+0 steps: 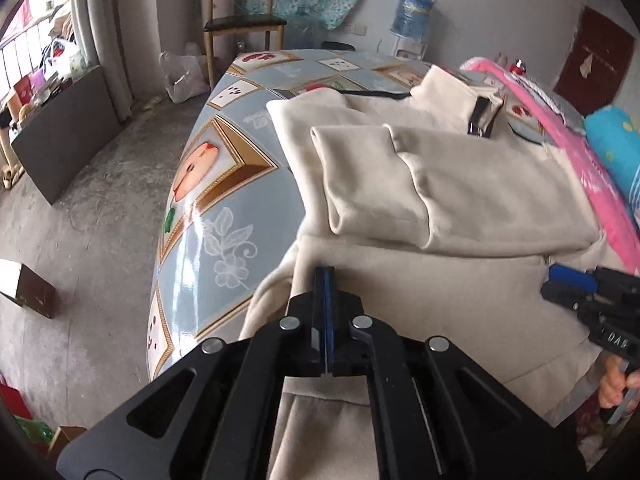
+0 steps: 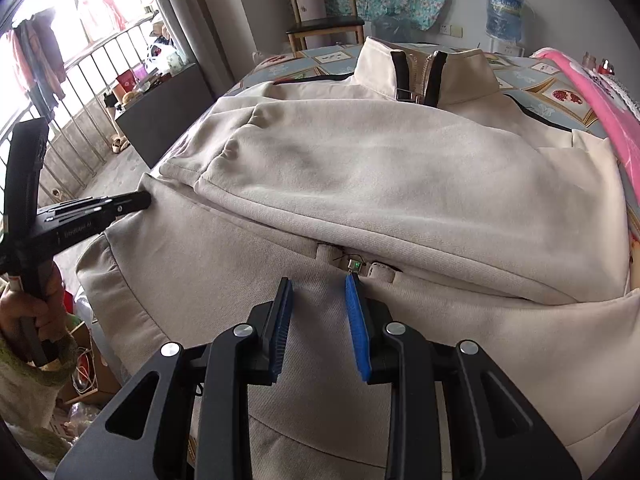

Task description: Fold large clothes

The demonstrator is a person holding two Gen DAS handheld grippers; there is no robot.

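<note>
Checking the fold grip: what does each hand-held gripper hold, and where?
Left hand-held gripper: shut; any hold on the cream fleece jacket unclear. Right hand-held gripper: open, nothing.

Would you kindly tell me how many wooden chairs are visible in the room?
1: a wooden chair stands against the far wall beyond the table, a white cylinder on its seat. Others may be hidden.

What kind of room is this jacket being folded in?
Probably a lived-in home room: a wooden chair against the wall, a water dispenser bottle, and laundry hanging on the balcony.
</note>
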